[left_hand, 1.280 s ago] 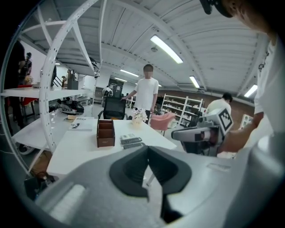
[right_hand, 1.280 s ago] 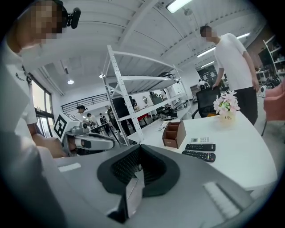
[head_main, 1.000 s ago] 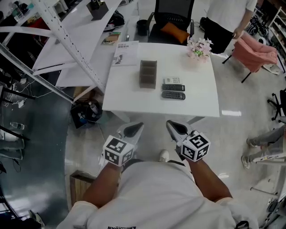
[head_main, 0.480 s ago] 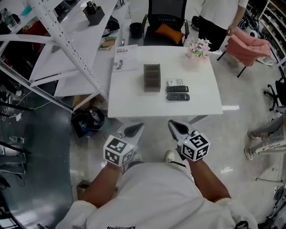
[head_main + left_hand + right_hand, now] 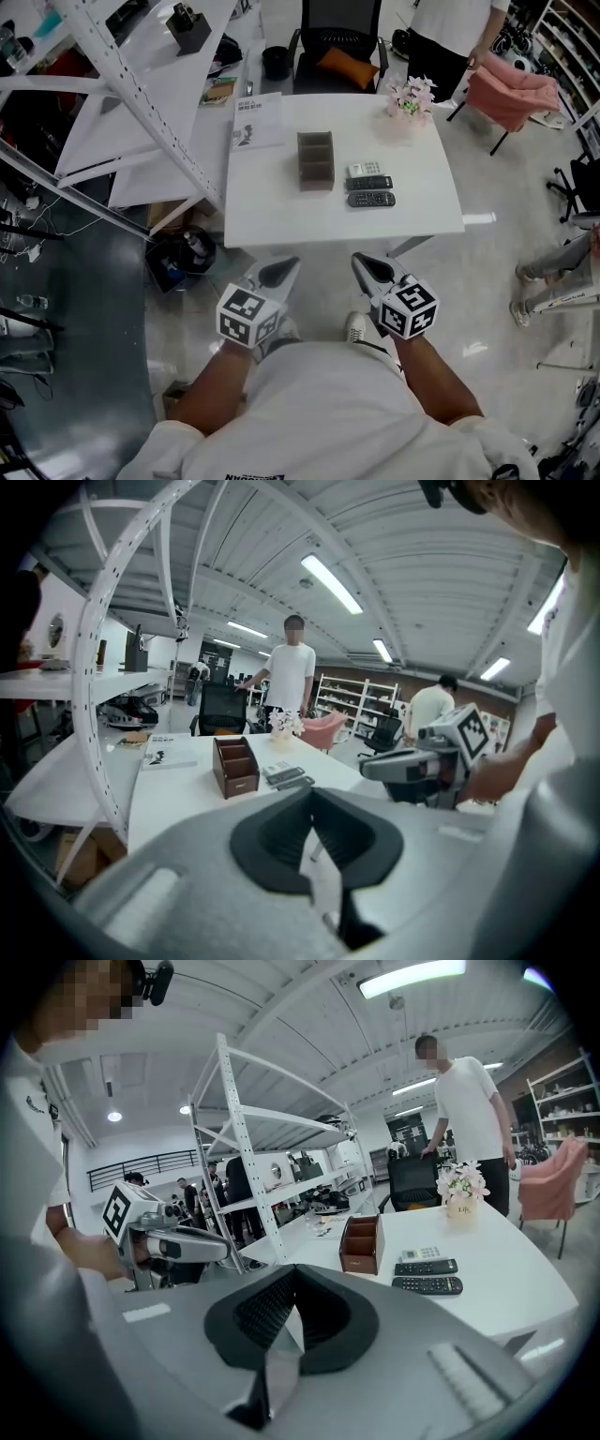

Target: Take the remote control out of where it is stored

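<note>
- Holder [image 5: 316, 160]: brown, open-top compartments in a row running near to far, upright, mid-table.
- White remote [image 5: 364, 170]: flat on the table, just right of the holder, farthest of three.
- Middle remote [image 5: 369, 183]: black, flat, long axis left-right, just beside the white one.
- Near remote [image 5: 371, 199]: black, flat, parallel to the middle remote.

Ahead of the left claw [image 5: 280, 269] and right claw [image 5: 368, 267]: one white square table [image 5: 272, 211], one brown compartmented wooden box [image 5: 316, 160], two slim black remotes [image 5: 369, 183] [image 5: 371, 199], one small white remote [image 5: 364, 169].
</note>
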Demonstrator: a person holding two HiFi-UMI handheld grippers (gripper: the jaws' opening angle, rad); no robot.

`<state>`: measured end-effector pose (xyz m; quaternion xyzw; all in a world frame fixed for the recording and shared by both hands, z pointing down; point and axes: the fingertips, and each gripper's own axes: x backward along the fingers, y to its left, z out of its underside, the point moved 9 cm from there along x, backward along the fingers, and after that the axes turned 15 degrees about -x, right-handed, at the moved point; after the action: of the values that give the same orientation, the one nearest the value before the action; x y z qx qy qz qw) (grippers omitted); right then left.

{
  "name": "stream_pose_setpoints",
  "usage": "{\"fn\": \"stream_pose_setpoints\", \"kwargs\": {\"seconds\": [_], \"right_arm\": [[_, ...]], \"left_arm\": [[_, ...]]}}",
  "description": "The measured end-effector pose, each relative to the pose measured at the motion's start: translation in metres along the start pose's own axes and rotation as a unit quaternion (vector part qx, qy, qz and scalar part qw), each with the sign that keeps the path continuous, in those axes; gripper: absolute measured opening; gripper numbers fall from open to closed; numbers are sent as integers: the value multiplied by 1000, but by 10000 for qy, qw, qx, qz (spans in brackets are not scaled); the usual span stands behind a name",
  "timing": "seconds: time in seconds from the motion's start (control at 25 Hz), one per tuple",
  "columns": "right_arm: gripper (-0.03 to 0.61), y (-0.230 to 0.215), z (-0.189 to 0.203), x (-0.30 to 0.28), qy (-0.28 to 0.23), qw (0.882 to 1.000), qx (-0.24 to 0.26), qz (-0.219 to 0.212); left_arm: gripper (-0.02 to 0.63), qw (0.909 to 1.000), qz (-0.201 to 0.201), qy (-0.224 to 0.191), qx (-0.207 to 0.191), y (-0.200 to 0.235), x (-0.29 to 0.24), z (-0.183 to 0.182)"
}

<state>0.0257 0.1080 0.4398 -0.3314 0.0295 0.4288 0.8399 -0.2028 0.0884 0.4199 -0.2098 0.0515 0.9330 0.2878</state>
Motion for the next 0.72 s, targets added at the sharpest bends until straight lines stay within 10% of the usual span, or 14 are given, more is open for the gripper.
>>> {"fn": "stream_pose_setpoints", "kwargs": {"seconds": [0.72], "right_arm": [[5, -4, 2, 3, 89, 9999, -45, 50]], "left_arm": [[2, 10000, -59, -27, 74, -3, -1, 2]]}}
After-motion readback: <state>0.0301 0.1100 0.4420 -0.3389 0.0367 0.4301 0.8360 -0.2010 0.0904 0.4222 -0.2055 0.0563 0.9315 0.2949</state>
